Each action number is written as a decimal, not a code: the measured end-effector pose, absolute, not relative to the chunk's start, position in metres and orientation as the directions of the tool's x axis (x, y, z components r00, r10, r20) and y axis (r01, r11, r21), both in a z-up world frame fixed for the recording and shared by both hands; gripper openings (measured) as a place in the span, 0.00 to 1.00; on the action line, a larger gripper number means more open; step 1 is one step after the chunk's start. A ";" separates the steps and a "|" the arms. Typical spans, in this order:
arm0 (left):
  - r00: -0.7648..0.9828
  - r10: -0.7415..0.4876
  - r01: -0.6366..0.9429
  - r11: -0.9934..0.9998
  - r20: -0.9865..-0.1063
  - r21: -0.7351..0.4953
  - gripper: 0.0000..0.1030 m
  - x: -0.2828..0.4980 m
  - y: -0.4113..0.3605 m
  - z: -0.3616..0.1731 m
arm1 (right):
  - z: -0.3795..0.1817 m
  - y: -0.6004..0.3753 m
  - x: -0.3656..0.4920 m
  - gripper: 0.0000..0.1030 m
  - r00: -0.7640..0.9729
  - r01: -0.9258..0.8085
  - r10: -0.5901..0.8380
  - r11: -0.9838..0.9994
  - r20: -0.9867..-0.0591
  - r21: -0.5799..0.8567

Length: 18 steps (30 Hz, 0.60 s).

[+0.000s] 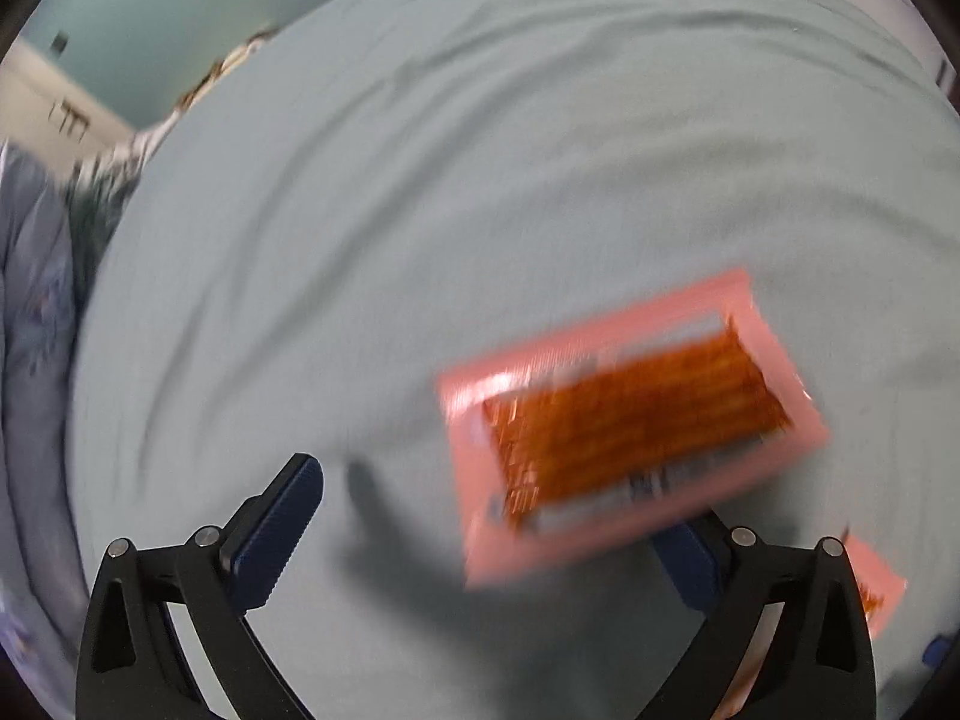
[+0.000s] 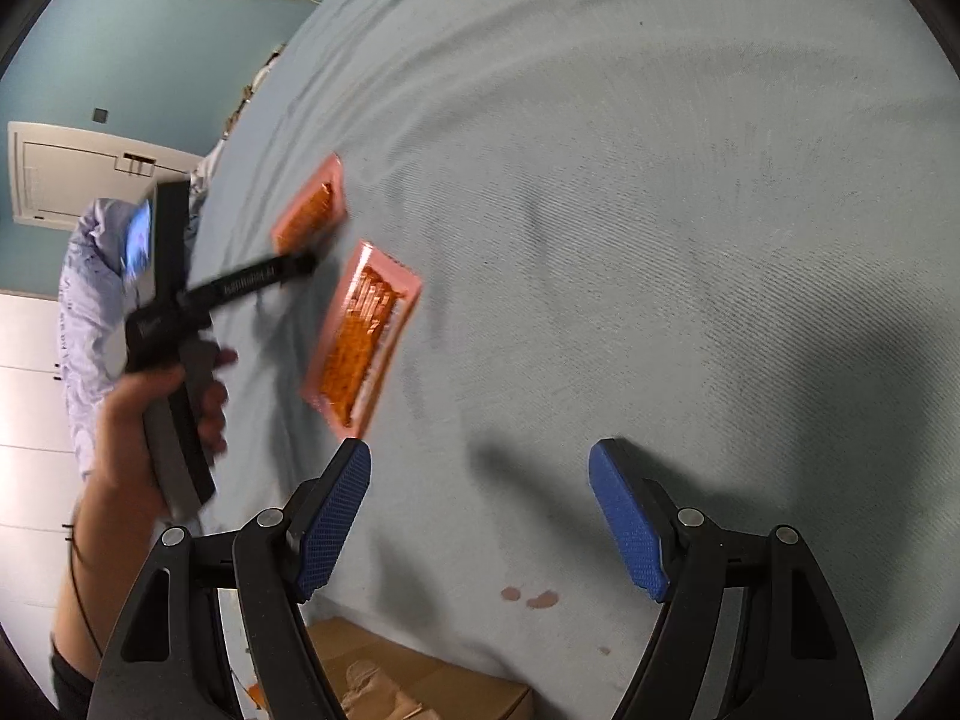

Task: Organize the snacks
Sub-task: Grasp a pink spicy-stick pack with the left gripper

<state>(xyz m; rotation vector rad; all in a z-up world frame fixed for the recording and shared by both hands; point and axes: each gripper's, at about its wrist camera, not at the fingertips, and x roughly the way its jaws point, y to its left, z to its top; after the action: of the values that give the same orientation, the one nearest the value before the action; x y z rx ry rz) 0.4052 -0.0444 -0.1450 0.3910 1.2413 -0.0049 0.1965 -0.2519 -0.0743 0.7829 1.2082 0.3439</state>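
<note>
Pale teal, wrinkled sheet covers the bed (image 2: 630, 180) you work over, with teal walls and white cabinet doors (image 2: 66, 174) at nine o'clock in the right wrist view and a cardboard box (image 2: 384, 684) at six. Your left tool (image 1: 492, 516) is spread wide and grips nothing, a blurred pink snack packet (image 1: 624, 420) lying just past its right finger and a second packet (image 1: 873, 588) at four o'clock. Your right tool (image 2: 480, 480) is released too, over bare sheet.
</note>
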 end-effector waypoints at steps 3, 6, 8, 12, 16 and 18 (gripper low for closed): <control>0.282 0.167 0.211 0.950 -0.945 0.231 1.00 0.418 -0.041 -0.149 | -0.072 -0.253 0.200 0.73 0.356 0.155 0.621 0.698 -0.698 0.699; 0.222 0.095 0.164 0.977 -0.970 0.133 1.00 0.429 -0.029 -0.151 | -0.073 -0.252 0.199 0.73 0.362 0.154 0.618 0.699 -0.698 0.698; 0.192 0.027 0.134 0.990 -0.981 0.054 0.90 0.431 -0.021 -0.152 | -0.074 -0.251 0.198 0.73 0.362 0.152 0.613 0.704 -0.702 0.694; 0.242 -0.008 0.192 0.981 -0.970 0.040 0.30 0.420 -0.029 -0.138 | -0.073 -0.247 0.199 0.73 0.361 0.146 0.607 0.713 -0.708 0.686; 0.230 -0.005 0.203 0.978 -0.973 0.043 0.00 0.412 -0.028 -0.128 | -0.073 -0.252 0.197 0.73 0.363 0.159 0.624 0.690 -0.692 0.706; 0.237 -0.033 0.188 0.982 -0.971 0.012 0.00 0.406 -0.022 -0.118 | -0.075 -0.255 0.197 0.73 0.363 0.167 0.635 0.676 -0.683 0.717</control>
<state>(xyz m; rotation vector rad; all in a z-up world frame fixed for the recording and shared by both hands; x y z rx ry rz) 0.4057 -0.0219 -0.1180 0.1356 1.3240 -0.1522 0.1965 -0.2546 -0.0747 0.8118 1.1894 0.3477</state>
